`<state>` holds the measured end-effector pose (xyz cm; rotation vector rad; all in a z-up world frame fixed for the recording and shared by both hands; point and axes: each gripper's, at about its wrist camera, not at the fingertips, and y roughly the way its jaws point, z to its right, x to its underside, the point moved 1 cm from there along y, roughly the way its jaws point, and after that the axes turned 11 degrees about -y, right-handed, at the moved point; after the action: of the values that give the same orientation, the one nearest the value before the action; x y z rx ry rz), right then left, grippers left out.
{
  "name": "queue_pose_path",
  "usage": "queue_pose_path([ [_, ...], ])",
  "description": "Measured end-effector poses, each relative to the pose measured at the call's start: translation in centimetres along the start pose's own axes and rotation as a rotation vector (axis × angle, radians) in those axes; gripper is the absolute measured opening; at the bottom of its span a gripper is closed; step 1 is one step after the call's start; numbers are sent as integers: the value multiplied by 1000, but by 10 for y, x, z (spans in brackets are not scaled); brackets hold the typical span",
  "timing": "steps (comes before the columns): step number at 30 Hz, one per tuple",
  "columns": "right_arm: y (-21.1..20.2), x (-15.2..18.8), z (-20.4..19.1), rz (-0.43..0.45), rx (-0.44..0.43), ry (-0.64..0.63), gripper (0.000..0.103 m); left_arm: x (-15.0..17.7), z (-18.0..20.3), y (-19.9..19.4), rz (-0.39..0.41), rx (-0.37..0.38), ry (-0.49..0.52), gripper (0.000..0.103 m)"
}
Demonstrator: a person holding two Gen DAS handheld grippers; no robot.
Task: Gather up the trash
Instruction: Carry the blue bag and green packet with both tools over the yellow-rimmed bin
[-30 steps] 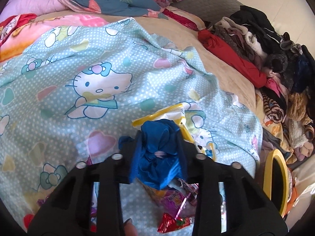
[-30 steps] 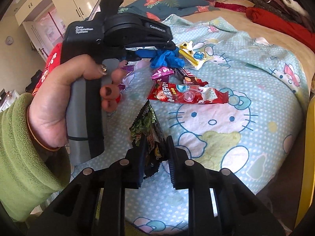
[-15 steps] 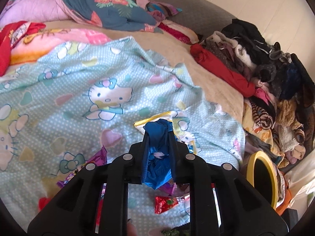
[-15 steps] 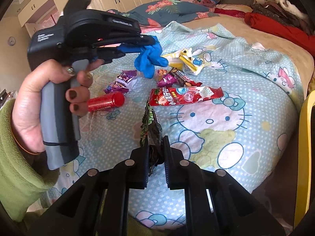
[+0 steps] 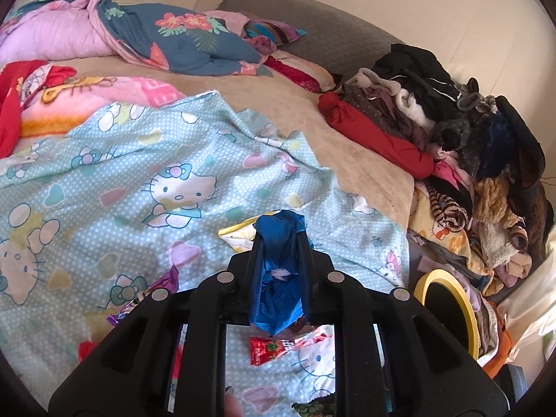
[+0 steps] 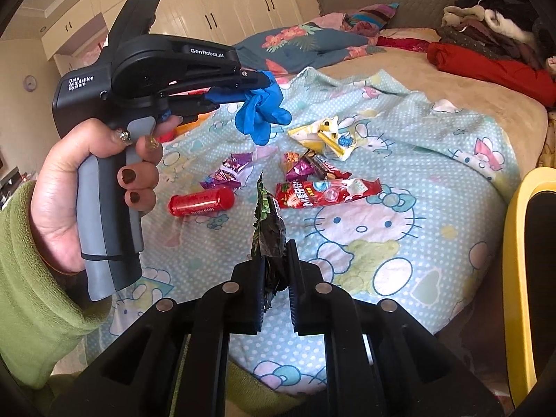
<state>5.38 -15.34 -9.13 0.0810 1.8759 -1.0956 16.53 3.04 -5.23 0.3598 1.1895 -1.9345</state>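
Black two-finger left gripper (image 5: 280,243) clamps a crumpled blue rubber glove (image 5: 278,278) above a pale blue cartoon-cat bedsheet (image 5: 139,180). Red shiny snack wrapper (image 5: 278,345) lies below; a yellow-rimmed bin (image 5: 467,309) stands right.

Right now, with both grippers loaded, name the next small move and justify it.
Probably swing both grippers right, over the yellow-rimmed bin beside the bed, and release. The left gripper is shut on the crumpled blue glove, and the right gripper on the dark green snack wrapper, so neither can pick more.

One blue glove (image 6: 261,118), one red tube (image 6: 201,202), two purple wrappers (image 6: 227,173), one yellow bin (image 6: 517,278).
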Motion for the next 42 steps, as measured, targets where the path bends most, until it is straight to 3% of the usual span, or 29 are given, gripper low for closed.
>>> queue_pose_path([
  [22,-48,-13,40,121,75,77,11,5,37,-24,34,54,50,12],
  [42,-83,-14,69,199,137,155,11,23,70,-27,2,114,95,12],
])
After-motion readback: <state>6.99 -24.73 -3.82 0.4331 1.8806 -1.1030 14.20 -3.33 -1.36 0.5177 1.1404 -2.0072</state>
